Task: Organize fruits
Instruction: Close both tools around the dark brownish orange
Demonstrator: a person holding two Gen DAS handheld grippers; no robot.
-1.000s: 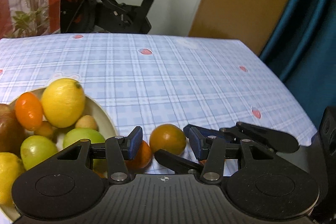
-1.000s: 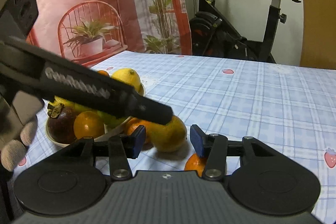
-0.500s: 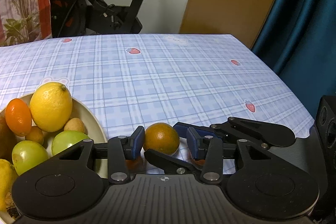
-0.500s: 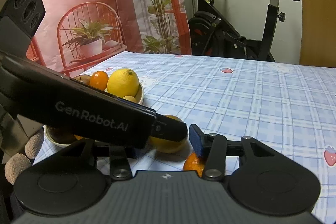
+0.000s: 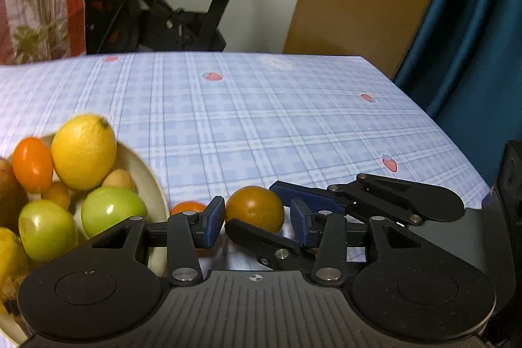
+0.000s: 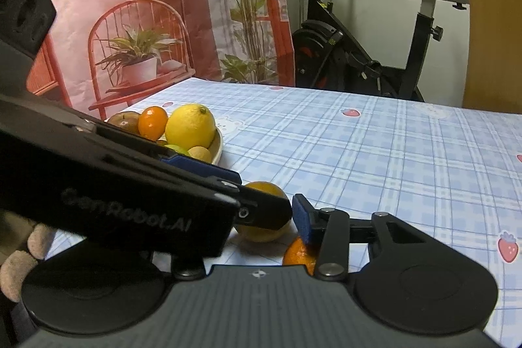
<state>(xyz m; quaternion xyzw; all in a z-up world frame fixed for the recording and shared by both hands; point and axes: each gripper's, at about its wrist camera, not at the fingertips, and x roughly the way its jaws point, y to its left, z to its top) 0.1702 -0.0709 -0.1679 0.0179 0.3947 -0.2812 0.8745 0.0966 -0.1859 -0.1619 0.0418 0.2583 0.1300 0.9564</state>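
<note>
Since a second ago, both grippers' jaws have been brought narrower around the brownish orange (image 5: 254,209), which sits on the desk (image 5: 261,119) just beside the fruit bowl (image 5: 153,181). Left gripper (image 5: 257,225): a gap remains at its right pad. Right gripper (image 6: 295,217): contact cannot be told, its left finger being hidden.

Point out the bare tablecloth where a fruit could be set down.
Free: the blue plaid tablecloth beyond the brownish orange, out to its far and right edges. Crowded: the cream bowl heaped with fruit, and the near edge where both tools meet around the loose oranges.
</note>
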